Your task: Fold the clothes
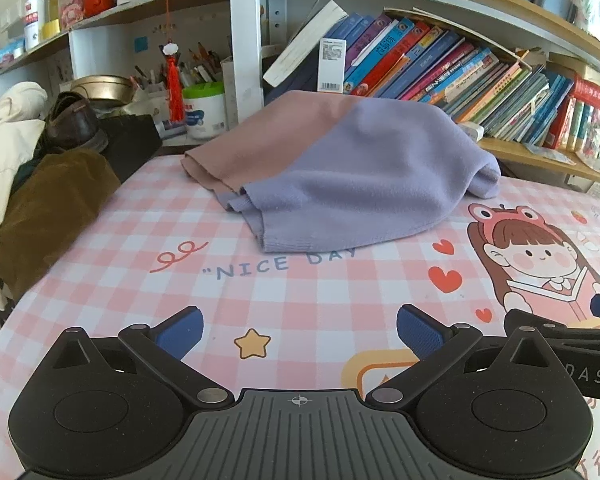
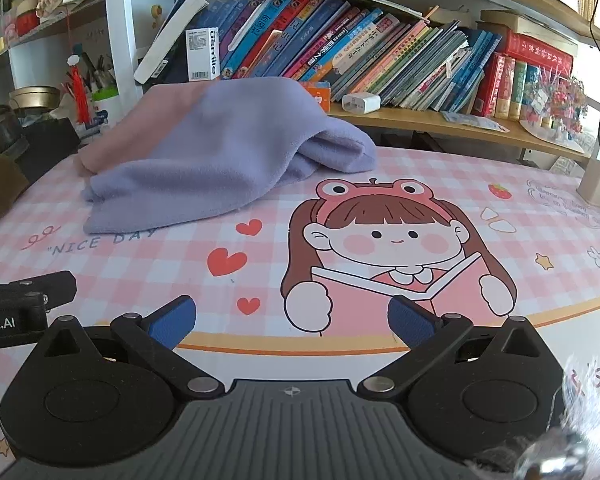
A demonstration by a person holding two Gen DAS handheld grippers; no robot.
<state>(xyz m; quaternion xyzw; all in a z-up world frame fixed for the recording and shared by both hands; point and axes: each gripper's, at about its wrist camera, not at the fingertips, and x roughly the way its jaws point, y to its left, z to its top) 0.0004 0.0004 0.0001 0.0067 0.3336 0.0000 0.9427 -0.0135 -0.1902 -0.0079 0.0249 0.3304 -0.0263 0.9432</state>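
- Garment [image 1: 340, 168]: a pink-and-lavender fleece piece lay bunched in a loose heap at the far side of the table mat [image 1: 300, 292], against the lower shelf of books [image 1: 440, 64]. Its lavender part faced the grippers; the pink part lay at the left and rear.
- One lavender hem covered the end of the printed words "NICE DAY" [image 1: 252, 268] on the mat.
- Left gripper [image 1: 299, 334]: jaws stood fully apart above the checked mat, near its front edge. Nothing lay between the blue pads [image 1: 180, 334]. The gripper was well apart from the garment.
- Right gripper [image 2: 292, 322]: jaws likewise stood fully apart, empty, over the printed cartoon girl [image 2: 392, 248]. It was well apart from the garment, which lay to its front left.
- The two grippers sat side by side; each camera caught the edge of the other unit.
- Brown cloth [image 1: 48, 216] and a cream jacket [image 1: 0, 160] were piled off the mat's left edge.
- A white charger block [image 2: 360, 103] sat on the shelf behind the garment.
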